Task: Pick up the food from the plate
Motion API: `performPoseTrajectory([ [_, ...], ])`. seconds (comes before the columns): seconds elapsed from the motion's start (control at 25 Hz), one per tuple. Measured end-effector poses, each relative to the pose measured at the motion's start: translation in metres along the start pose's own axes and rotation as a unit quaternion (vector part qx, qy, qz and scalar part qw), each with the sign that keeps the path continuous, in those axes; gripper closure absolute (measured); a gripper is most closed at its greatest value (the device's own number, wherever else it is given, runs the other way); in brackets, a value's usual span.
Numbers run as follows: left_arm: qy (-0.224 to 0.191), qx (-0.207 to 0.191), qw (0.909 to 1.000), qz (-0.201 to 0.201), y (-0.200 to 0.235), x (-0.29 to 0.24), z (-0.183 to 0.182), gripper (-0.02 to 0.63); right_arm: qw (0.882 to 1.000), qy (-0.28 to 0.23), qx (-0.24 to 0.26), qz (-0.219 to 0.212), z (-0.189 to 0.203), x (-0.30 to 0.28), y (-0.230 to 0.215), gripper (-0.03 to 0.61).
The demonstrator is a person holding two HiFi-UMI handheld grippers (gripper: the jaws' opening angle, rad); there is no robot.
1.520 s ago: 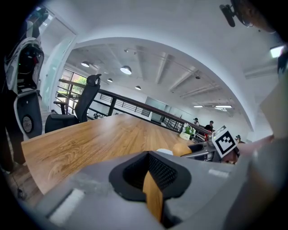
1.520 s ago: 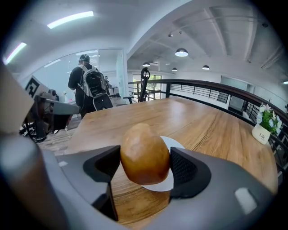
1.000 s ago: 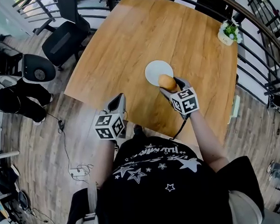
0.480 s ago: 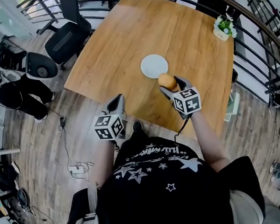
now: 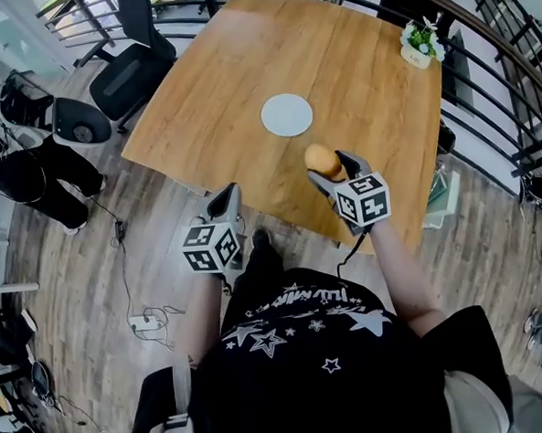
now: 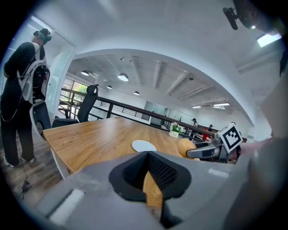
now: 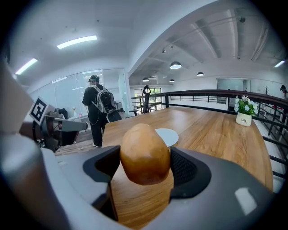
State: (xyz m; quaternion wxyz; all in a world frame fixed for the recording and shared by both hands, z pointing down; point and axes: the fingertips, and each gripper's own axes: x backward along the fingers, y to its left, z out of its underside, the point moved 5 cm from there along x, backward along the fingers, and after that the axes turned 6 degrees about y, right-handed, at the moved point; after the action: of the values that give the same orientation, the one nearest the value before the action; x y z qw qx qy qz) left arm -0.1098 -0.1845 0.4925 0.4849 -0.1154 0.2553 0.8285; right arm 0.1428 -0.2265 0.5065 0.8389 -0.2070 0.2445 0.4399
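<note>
Food (image 5: 323, 159) has left the plate (image 5: 287, 115), clamped in the right hand-held gripper (image 5: 331, 167).

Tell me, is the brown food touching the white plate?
Apart. The head view shows the food clamped in the right gripper, with bare table between it and the plate.

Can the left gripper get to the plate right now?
Probably yes. The plate sits bare on open tabletop, nothing between it and the empty left gripper; the right gripper holds the food aside.
</note>
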Motion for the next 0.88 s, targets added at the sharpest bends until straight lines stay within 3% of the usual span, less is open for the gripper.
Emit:
performPoseTrajectory([
  [0.44, -0.005, 0.005, 0.9999, -0.012, -0.055, 0.049, 0.047, 0.612, 1.0, -0.005, -0.003, -0.012, 0.055, 0.066, 0.018, 0.229],
  [0.88, -0.015, 0.002, 0.9995, -0.028, -0.092, 0.096, 0.072, 0.612, 0.999, -0.002, 0.002, -0.04, 0.091, 0.098, 0.048, 0.229],
])
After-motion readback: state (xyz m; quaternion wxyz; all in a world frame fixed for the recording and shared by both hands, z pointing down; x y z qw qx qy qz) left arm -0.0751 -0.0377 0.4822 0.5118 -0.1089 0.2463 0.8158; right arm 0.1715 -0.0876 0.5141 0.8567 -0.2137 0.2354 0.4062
